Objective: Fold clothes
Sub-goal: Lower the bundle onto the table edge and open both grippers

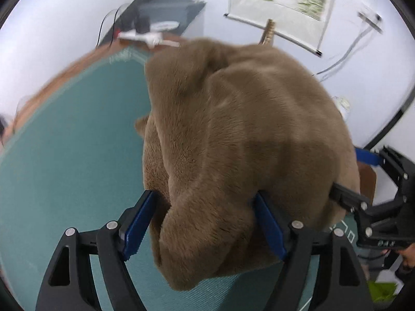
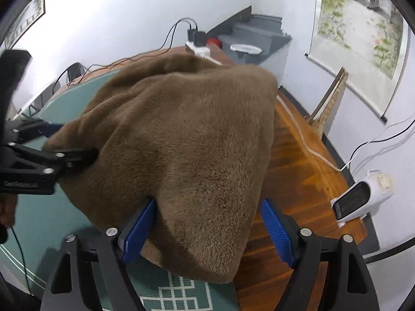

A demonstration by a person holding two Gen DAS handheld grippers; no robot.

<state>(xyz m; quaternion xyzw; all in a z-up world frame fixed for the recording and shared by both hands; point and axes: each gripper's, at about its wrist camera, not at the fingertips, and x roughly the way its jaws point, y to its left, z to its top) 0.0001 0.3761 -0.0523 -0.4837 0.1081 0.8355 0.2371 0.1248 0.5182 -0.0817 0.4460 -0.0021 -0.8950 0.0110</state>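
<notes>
The brown fleece garment [image 1: 233, 142] hangs bunched above the green mat [image 1: 77, 142], near the mat's edge by the wooden table [image 2: 298, 160]. The left gripper [image 1: 205, 223] stands spread, with fleece between its fingers. The right gripper [image 2: 207, 230] is also spread around fleece.

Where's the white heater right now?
In the right wrist view, the heater stands at the far right on the wooden floor, by the wall, right of the brown garment.

Brown plush garment [image 1: 233, 134]; teal mat [image 1: 77, 142], white fret border; blue pads [image 2: 140, 229].
</notes>
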